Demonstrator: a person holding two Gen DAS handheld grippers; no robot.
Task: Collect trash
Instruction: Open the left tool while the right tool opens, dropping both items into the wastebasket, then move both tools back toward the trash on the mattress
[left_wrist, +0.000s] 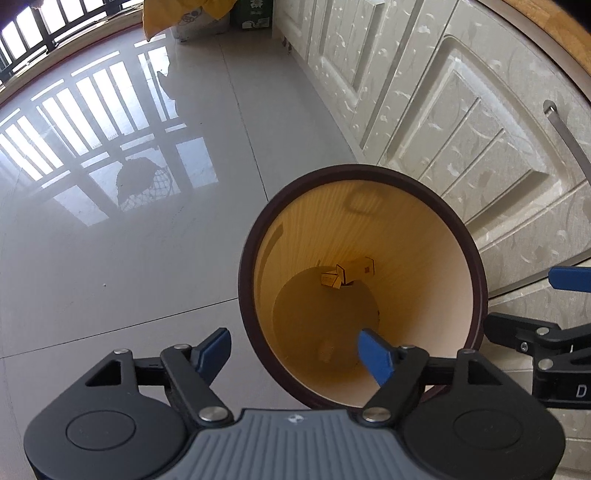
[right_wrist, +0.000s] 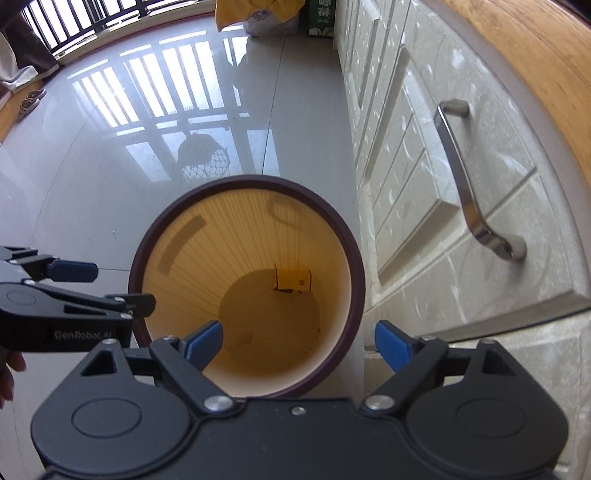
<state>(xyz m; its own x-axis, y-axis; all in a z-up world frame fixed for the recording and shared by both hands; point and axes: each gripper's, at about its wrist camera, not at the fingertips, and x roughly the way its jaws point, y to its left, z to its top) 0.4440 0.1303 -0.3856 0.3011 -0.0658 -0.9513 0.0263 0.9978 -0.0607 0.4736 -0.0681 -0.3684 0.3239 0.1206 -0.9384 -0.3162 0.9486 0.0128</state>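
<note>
1. The trash bin (left_wrist: 360, 288) stands on the floor (left_wrist: 129, 258), just beside the cabinet (left_wrist: 480, 147).
2. The left tongs (left_wrist: 295, 350) hover over the bin's near rim, blue fingers (left_wrist: 375, 354) spread apart, holding nothing.
3. The right tongs (right_wrist: 297, 345) hang above the same bin, likewise spread and bare.
4. A small cardboard box (right_wrist: 293, 280) lies at the bin's bottom, against its far wall.

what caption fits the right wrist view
Open right gripper above a round dark-rimmed bin holding a small cardboard box.
</note>
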